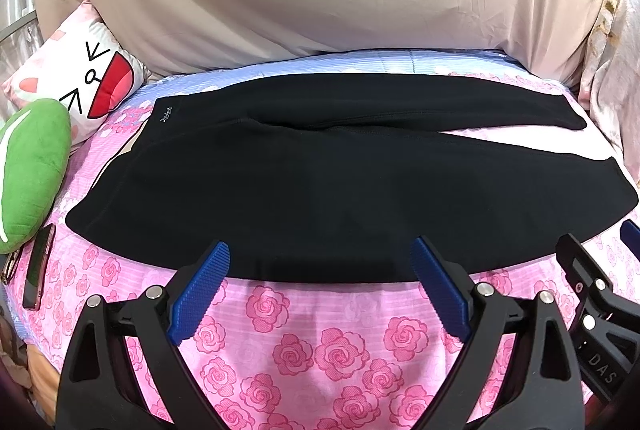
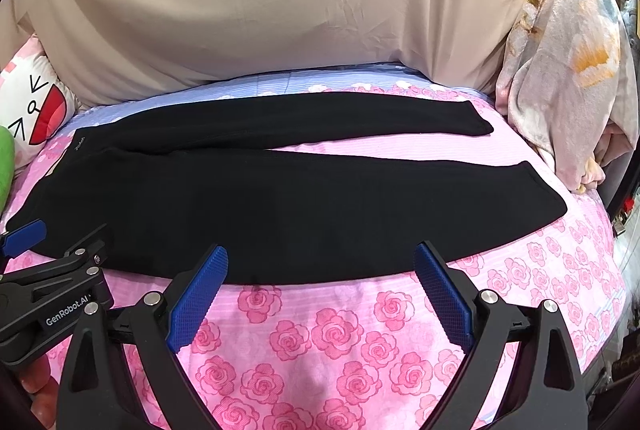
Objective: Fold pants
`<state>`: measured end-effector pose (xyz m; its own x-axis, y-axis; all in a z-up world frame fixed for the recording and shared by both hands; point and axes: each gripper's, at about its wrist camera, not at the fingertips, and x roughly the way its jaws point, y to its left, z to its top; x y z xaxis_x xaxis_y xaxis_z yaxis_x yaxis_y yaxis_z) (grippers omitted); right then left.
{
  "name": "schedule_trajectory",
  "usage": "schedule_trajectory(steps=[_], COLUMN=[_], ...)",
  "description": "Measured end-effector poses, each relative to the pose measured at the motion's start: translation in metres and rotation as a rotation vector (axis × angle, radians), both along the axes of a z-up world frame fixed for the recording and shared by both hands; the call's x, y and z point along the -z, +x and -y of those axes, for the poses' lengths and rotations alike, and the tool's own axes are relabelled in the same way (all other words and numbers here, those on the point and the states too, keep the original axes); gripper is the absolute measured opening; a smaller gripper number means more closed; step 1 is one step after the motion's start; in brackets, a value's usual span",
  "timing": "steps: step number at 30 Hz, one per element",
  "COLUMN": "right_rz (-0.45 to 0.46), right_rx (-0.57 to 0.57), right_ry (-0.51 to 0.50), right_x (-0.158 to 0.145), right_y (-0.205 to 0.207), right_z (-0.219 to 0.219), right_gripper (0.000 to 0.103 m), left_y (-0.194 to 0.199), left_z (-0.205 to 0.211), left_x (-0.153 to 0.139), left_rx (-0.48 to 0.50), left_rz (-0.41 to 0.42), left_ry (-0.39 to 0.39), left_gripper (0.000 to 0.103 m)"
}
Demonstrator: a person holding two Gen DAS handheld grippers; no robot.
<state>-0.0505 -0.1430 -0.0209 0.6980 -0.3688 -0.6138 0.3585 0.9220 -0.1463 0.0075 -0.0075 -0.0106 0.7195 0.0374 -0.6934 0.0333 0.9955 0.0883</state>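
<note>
Now, left gripper (image 1: 322,262): we hold it wide, nothing between its 2 blue pads, its tips just over the near edge of the pants.
Right gripper (image 2: 320,264): we hold it wide too, empty, at the same near edge but further toward the cuffs; it sits just beside the left one.
Pants (image 1: 320,182): black, laid flat across the bedspread (image 1: 320,350), waistband toward our left, 2 legs running to our right with a wedge of bedspread showing between them.
Step in hand: we judge the first fold has not started, since the 2 legs lie side by side, not stacked.
Risk, grip: the cloth lies flat on a soft bedspread, so our pads may pinch the rose-print cover along with the hem, or catch only 1 layer.
Risk, uneven lift: if we raise the 2 grippers unevenly, the near leg may twist and land skewed over the far leg.
Risk, cuffs: the 2 cuffs end at different points, so the fold may finish with ragged ends.
Risk, clutter: a phone (image 1: 38,270) and a green cushion (image 1: 32,170) lie near the waistband; a dragged waistband could nudge them.
Risk, visibility: black on black hides seams, so we may misjudge the edge.
</note>
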Motion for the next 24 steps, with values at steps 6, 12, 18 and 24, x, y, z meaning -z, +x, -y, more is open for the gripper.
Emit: schedule_trajectory(steps=[6,12,18,24], right_rz=[-0.004,-0.008,-0.009,-0.026], right_rx=[-0.002,-0.003,0.001,-0.011], right_ry=[0.002,0.002,0.007,0.068], right_x=[0.002,0.003,0.004,0.006], right_y=[0.001,0.002,0.003,0.008], right_z=[0.001,0.0,0.001,0.032], right_gripper=[0.092,0.092,0.092,0.092], left_y=[0.002,0.004,0.004,0.008], left_z=[0.0,0.0,-0.001,0.001], left_x=[0.001,0.002,0.004,0.007], left_rx=[-0.001,-0.002,-0.001,0.006], left_rz=[-0.005,-0.008,-0.008,-0.009], left_ry=[0.002,0.001,0.007,0.014], left_gripper=[0.09,0.09,0.091,0.095])
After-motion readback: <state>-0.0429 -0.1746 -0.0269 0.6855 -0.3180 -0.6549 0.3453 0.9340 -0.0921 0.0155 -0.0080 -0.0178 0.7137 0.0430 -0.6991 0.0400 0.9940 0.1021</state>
